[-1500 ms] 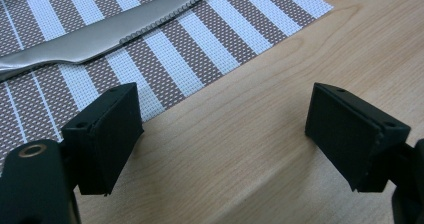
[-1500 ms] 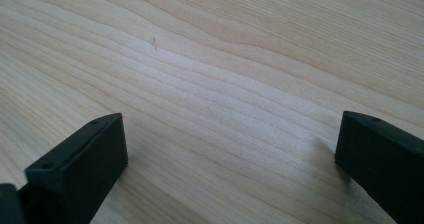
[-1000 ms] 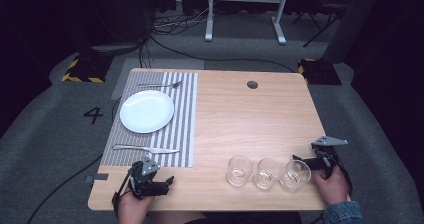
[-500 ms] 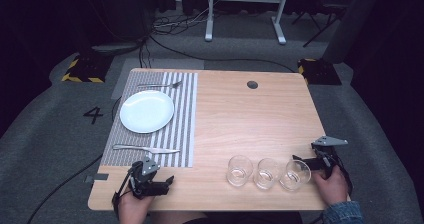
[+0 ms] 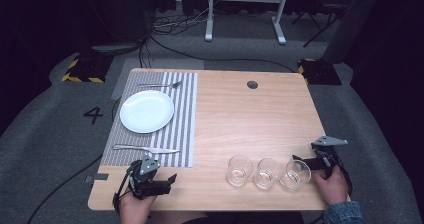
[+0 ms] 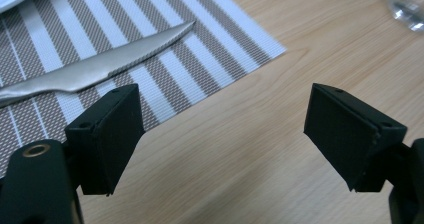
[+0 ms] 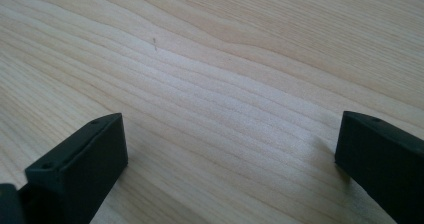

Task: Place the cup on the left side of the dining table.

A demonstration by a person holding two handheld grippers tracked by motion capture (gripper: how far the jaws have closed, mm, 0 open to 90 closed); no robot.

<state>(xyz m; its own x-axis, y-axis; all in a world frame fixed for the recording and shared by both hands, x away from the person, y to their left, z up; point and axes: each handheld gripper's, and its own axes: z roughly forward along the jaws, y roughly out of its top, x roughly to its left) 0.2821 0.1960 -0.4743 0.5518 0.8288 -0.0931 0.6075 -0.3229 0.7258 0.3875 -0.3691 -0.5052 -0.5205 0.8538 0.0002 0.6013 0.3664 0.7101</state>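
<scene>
Three clear, round drinking glasses stand upright in a row on the pale wooden tabletop (image 5: pixel 250 119) near its front edge: a left glass (image 5: pixel 239 170), a middle glass (image 5: pixel 267 173) and a right glass (image 5: pixel 295 174), close together, the middle and right ones about touching. All three look empty and see-through, with thick bases. The right gripper (image 5: pixel 306 163), black with a grey three-cornered plate on top, sits just beside the right glass at the tabletop's front right; in the right gripper view its jaws stand wide apart over bare wood grain, holding nothing. The left gripper (image 5: pixel 167 180) rests at the front left, just below the grey-and-white striped woven placemat (image 5: pixel 182 114); its jaws are also wide apart and empty, over the wood by the mat's corner. On the mat lie a smooth steel table knife (image 6: pixel 95 64), a round white plate (image 5: pixel 146 111) and, beyond it, a steel fork (image 5: pixel 160 85).
</scene>
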